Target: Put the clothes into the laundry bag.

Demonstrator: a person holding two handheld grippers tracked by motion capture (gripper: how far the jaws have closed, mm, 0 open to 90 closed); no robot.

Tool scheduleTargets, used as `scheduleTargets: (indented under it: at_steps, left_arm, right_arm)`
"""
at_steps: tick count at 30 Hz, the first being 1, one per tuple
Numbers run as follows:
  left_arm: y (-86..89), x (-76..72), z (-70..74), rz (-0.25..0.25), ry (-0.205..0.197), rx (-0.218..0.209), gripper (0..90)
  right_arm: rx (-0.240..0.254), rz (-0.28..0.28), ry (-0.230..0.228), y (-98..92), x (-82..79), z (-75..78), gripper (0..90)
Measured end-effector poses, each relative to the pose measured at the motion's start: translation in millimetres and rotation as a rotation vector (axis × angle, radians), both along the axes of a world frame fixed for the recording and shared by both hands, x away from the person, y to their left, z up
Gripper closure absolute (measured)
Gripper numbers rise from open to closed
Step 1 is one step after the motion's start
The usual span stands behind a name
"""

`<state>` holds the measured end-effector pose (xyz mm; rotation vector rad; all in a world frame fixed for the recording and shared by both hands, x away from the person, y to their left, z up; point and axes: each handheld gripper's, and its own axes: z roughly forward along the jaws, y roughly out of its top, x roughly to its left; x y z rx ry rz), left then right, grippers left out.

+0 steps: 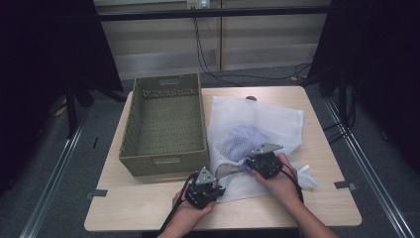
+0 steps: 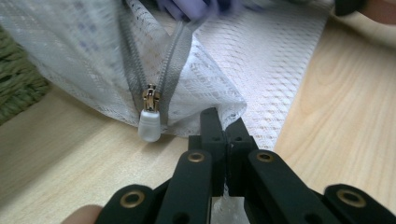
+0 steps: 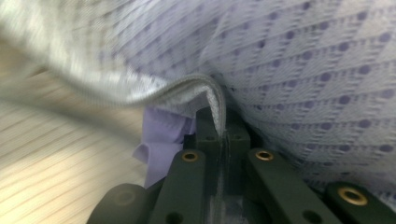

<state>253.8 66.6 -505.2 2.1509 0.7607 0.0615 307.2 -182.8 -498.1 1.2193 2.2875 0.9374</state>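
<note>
A white mesh laundry bag (image 1: pixel 257 119) lies on the right half of the table, with a lilac garment (image 1: pixel 240 141) inside it. The bag's grey zipper (image 2: pixel 173 60) stands partly open, and its white-tipped pull (image 2: pixel 150 116) hangs at the near corner. My left gripper (image 1: pixel 221 182) is shut on the bag's mesh edge (image 2: pixel 227 125), just right of the pull. My right gripper (image 1: pixel 246 166) is shut on the zipper edge of the bag's opening (image 3: pixel 223 122) and lifts it. Under that edge the lilac garment (image 3: pixel 161 140) peeks out.
An olive woven basket (image 1: pixel 130 130) stands open beside the bag on the table's left half. Bare wooden tabletop (image 1: pixel 138 203) runs along the near edge. Black curtains hang at both sides, and cables trail across the floor behind the table.
</note>
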Motion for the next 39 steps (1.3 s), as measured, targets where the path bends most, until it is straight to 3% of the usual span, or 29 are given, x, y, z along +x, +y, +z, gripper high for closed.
scheduleTargets:
  at_steps: [3, 7, 10, 12, 16, 20, 22, 24, 26, 28, 30, 31, 32, 33, 35, 36, 39]
  left_arm:
    - [0.8, 0.1, -0.2, -0.022, 0.003, -0.006, 89.9]
    - [4.4, -0.9, -0.1, -0.056, 0.009, -0.008, 90.0]
    - [7.4, -1.0, -0.3, -0.052, 0.017, -0.010, 90.0]
    - [7.3, -0.8, -1.5, -0.046, 0.014, -0.025, 89.9]
    - [10.4, 1.5, -2.1, 0.000, 0.036, -0.039, 89.4]
    - [12.8, 5.1, -3.2, 0.037, 0.055, -0.057, 89.1]
    - [12.9, 5.9, -3.0, 0.058, 0.057, -0.056, 89.0]
    - [13.4, 6.9, -3.4, 0.074, 0.069, -0.069, 88.9]
    - [14.0, 8.0, -3.3, 0.084, 0.075, -0.069, 88.9]
    - [15.1, 9.1, -3.3, 0.097, 0.086, -0.072, 89.1]
    - [15.4, 9.6, -3.4, 0.112, 0.089, -0.075, 89.2]
    - [15.4, 9.6, -3.4, 0.112, 0.089, -0.075, 89.1]
    - [15.3, 9.5, -3.7, 0.115, 0.089, -0.080, 89.1]
    - [15.9, 9.8, -3.8, 0.115, 0.089, -0.078, 89.1]
    - [18.1, 10.4, -3.7, 0.118, 0.096, -0.087, 86.2]
    - [19.3, 10.4, -3.7, 0.120, 0.097, -0.112, 79.7]
    - [28.7, 8.6, 1.8, 0.106, 0.059, -0.163, 61.7]
  right_arm:
    - [-0.020, -0.053, -0.009, -5.6, 18.7, -2.1, 88.6]
    - [-0.042, -0.169, -0.026, -18.8, 47.0, -1.6, 88.8]
    - [-0.011, -0.248, -0.005, -37.2, 63.3, -5.2, 88.7]
    - [0.053, -0.234, 0.009, -44.7, 65.0, -7.0, 88.6]
    - [0.116, -0.144, -0.019, -47.8, 48.1, 2.3, 87.9]
    - [0.124, -0.028, -0.062, -54.5, 15.1, 23.1, 86.0]
    - [0.073, 0.037, -0.067, -59.2, -0.5, 27.9, 86.0]
    - [0.011, 0.063, -0.064, -64.6, -12.0, 25.9, 86.6]
    - [-0.036, 0.058, -0.057, -72.2, -17.0, 19.8, 87.6]
    - [-0.054, 0.007, -0.048, -83.1, -16.4, 12.4, 88.2]
    - [-0.035, -0.065, -0.039, -94.6, -14.8, 4.9, 88.3]
    - [-0.035, -0.065, -0.039, -94.6, -14.8, 4.9, 88.3]
    - [0.000, -0.093, -0.031, -102.2, -16.5, -1.5, 86.9]
    - [0.013, -0.090, -0.032, -103.1, -18.2, -2.2, 84.4]
    - [0.050, -0.031, -0.050, -105.2, -23.3, 0.7, 71.9]
    - [0.077, -0.003, -0.062, -108.3, -26.4, 4.9, 66.0]
    - [0.221, 0.012, -0.117, -126.2, -38.3, 21.4, 53.3]
